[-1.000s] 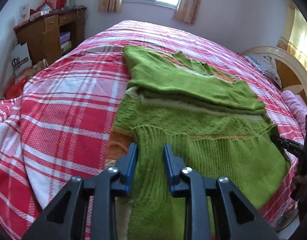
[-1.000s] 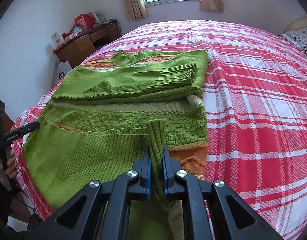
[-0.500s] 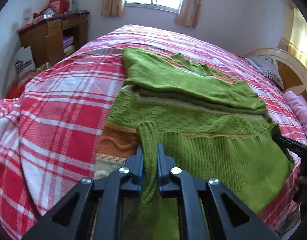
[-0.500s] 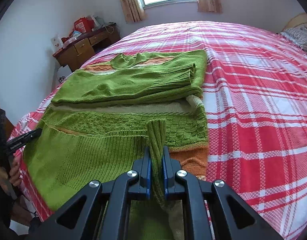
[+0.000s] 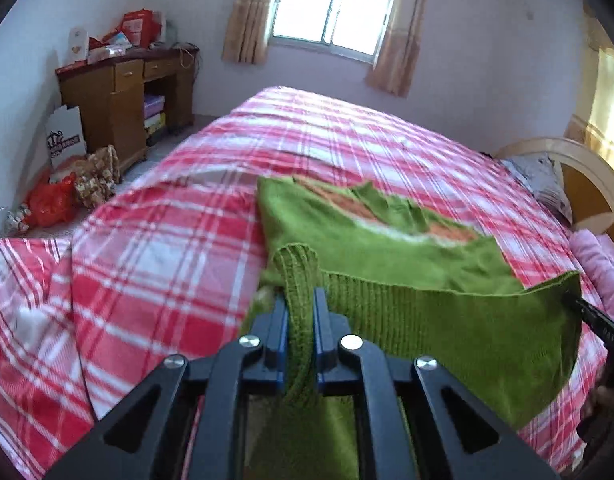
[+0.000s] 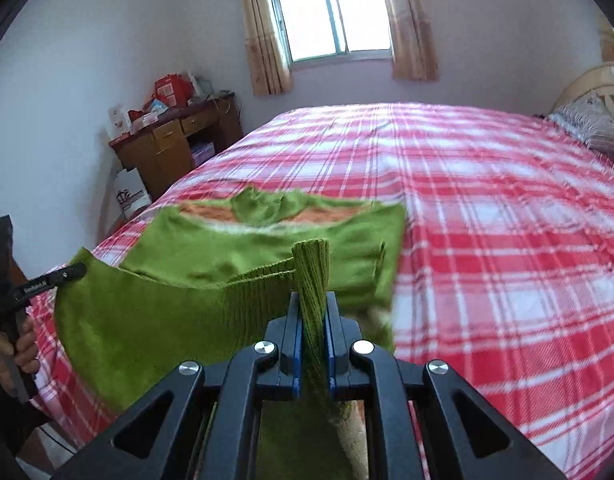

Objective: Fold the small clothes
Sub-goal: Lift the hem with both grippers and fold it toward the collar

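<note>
Holding the green sweater (image 5: 447,332) by its ribbed hem, left claw (image 5: 300,312) and right claw (image 6: 311,312) each clamped on a corner — the folded part lies straight ahead on the bed (image 6: 487,216), hem stretched crosswise between them.

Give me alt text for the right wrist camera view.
The right gripper pinches the ribbed hem of a green knit sweater, lifting it above a red plaid bedspread. The left gripper holds the hem's other corner.
</note>
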The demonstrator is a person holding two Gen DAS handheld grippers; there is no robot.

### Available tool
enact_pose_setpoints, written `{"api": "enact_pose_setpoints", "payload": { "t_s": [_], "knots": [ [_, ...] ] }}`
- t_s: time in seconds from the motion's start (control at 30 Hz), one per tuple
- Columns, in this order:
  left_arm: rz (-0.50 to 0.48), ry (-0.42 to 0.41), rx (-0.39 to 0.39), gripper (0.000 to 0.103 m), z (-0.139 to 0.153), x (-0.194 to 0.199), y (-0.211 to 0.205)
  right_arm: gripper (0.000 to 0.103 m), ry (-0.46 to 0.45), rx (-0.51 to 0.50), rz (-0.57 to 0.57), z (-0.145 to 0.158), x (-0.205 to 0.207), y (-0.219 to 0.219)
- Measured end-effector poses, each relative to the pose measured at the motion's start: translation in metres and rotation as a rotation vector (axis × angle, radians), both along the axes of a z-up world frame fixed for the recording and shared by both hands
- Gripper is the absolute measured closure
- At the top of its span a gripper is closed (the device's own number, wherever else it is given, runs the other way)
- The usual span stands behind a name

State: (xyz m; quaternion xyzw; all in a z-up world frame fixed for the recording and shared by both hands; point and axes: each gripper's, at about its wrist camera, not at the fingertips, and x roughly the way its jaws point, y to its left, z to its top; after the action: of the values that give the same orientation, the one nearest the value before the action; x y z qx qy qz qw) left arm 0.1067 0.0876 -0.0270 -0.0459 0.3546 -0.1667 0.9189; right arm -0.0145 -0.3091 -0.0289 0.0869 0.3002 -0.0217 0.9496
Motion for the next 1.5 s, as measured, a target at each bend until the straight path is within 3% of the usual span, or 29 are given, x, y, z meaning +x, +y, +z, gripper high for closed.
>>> {"api": "enact_pose_setpoints", "payload": {
  "t_s": [0.2,0.6,0.73,0.9,0.97,1.1,1.17,1.23,1.3,1.37,1.43,1.5],
  "knots": [
    [0.037,-0.010,0.010,0.093,0.006,0.040,-0.019,0.095,-0.021,-0.015,-0.030,0.011,0.031,-0.010],
    [0.084,-0.025,0.051,0.093,0.008,0.135,-0.057,0.095,-0.010,-0.062,-0.088,0.015,0.145,-0.043],
    [0.117,-0.014,0.091,0.093,-0.008,0.170,-0.072,0.095,0.015,-0.070,-0.119,0.002,0.191,-0.056],
    [0.163,0.075,0.181,0.092,-0.049,0.196,-0.082,0.095,0.110,-0.114,-0.154,-0.040,0.228,-0.063],
    [0.185,0.088,0.182,0.086,-0.050,0.197,-0.079,0.095,0.163,-0.125,-0.164,-0.056,0.237,-0.064],
    [0.230,0.135,0.236,0.074,-0.055,0.201,-0.080,0.094,0.176,-0.123,-0.189,-0.058,0.239,-0.068],
    [0.235,0.135,0.254,0.071,-0.054,0.200,-0.082,0.087,0.218,-0.126,-0.232,-0.063,0.243,-0.072],
    [0.243,0.131,0.258,0.067,-0.052,0.197,-0.081,0.063,0.240,-0.124,-0.270,-0.064,0.244,-0.076],
    [0.239,0.124,0.259,0.061,-0.046,0.192,-0.078,0.055,0.244,-0.105,-0.302,-0.063,0.240,-0.082],
    [0.225,0.102,0.287,0.047,-0.033,0.178,-0.077,0.055,0.178,-0.059,-0.329,-0.053,0.223,-0.088],
    [0.202,0.044,0.325,0.042,-0.020,0.157,-0.078,0.055,0.034,-0.105,-0.433,-0.027,0.184,-0.084],
    [0.178,0.010,0.353,0.042,-0.012,0.133,-0.080,0.055,-0.027,-0.153,-0.428,-0.009,0.154,-0.070]
  ]
}}
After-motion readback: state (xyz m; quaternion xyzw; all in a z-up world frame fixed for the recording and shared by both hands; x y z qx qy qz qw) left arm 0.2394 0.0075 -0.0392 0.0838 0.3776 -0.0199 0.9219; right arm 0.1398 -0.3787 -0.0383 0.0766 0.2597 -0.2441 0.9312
